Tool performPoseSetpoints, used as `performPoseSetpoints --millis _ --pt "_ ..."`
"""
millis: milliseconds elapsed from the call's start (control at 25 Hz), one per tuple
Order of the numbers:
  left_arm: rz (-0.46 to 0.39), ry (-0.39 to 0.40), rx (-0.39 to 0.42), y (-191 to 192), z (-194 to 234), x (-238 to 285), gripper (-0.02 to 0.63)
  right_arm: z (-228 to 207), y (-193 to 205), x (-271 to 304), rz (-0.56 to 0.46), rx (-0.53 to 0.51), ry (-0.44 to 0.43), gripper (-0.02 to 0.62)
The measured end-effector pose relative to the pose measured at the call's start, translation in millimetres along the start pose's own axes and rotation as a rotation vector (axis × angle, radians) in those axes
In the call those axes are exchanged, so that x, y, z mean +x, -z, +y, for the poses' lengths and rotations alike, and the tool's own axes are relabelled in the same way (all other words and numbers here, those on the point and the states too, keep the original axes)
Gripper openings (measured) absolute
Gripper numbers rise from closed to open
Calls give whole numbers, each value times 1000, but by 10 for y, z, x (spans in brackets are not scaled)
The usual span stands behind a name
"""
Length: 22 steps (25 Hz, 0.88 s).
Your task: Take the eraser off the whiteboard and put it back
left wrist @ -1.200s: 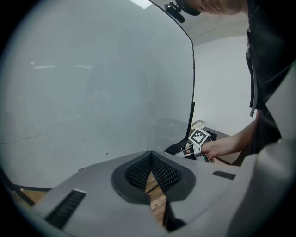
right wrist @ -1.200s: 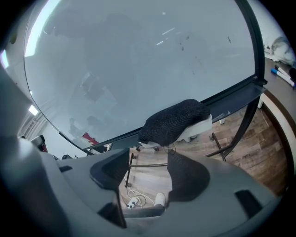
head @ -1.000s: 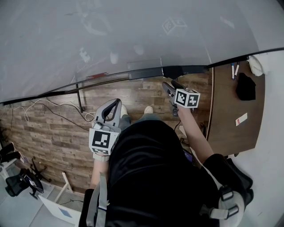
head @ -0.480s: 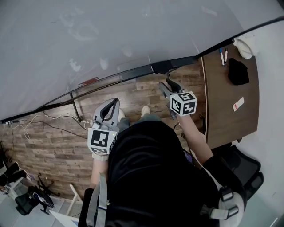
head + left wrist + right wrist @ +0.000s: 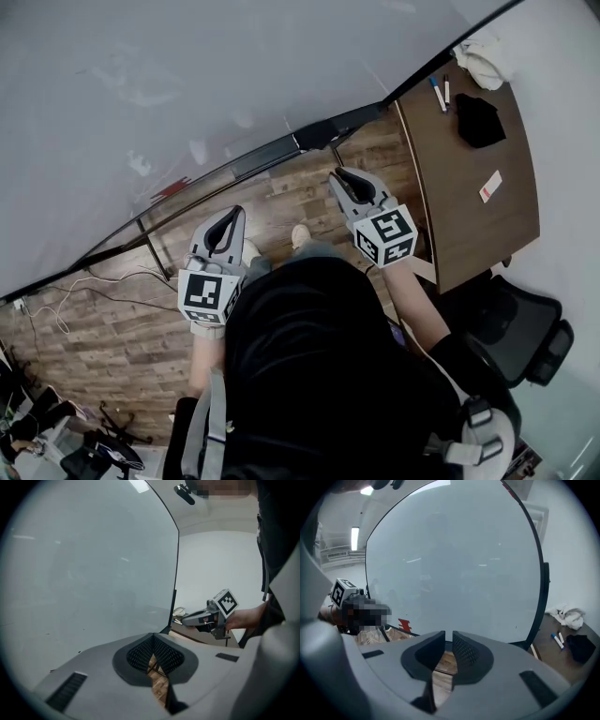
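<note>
I face a large whiteboard [image 5: 187, 84] with a dark ledge [image 5: 234, 169] along its lower edge. A darker oblong piece [image 5: 328, 129] sits on the ledge near the board's right end; I cannot tell whether it is the eraser. My right gripper [image 5: 342, 174] hangs in the air just in front of that spot. Its jaws [image 5: 448, 634] are closing to a narrow slit with nothing between them. My left gripper [image 5: 228, 214] is held lower and to the left, shut and empty [image 5: 153, 637]. The right gripper [image 5: 185, 619] also shows in the left gripper view.
A brown table [image 5: 469, 197] stands right of the board with two markers [image 5: 438, 94], a black lump [image 5: 478, 120], a white cloth [image 5: 483, 61] and a small card [image 5: 488, 186]. A black chair [image 5: 525, 337] is behind it. A red tag [image 5: 404, 624] sits on the ledge. Cables [image 5: 56, 300] lie on the floor.
My right gripper has risen from the ledge, rolled, and its jaws have narrowed from wide open to a slit. The left gripper has barely shifted. The head view has swung left.
</note>
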<state>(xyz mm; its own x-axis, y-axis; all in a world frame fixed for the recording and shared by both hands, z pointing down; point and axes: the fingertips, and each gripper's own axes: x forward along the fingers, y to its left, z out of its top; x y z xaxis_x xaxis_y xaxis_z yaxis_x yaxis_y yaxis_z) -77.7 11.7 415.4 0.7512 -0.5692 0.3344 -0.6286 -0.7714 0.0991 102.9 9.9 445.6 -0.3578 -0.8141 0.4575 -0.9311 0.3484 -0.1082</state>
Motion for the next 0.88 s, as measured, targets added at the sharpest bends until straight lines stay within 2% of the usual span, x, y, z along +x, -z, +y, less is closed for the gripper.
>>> performPoseSetpoints --millis 160,400,880 --pt "-13 56 11 -63 -60 40 6 113 -177 -252 -53 -48 36 52" --pt "-32 145 29 -159 -192 111 6 225 -336 -610 -137 -67 91 49" --pt "-56 313 68 -317 -553 309 6 243 -295 -1216 -203 -48 238 44"
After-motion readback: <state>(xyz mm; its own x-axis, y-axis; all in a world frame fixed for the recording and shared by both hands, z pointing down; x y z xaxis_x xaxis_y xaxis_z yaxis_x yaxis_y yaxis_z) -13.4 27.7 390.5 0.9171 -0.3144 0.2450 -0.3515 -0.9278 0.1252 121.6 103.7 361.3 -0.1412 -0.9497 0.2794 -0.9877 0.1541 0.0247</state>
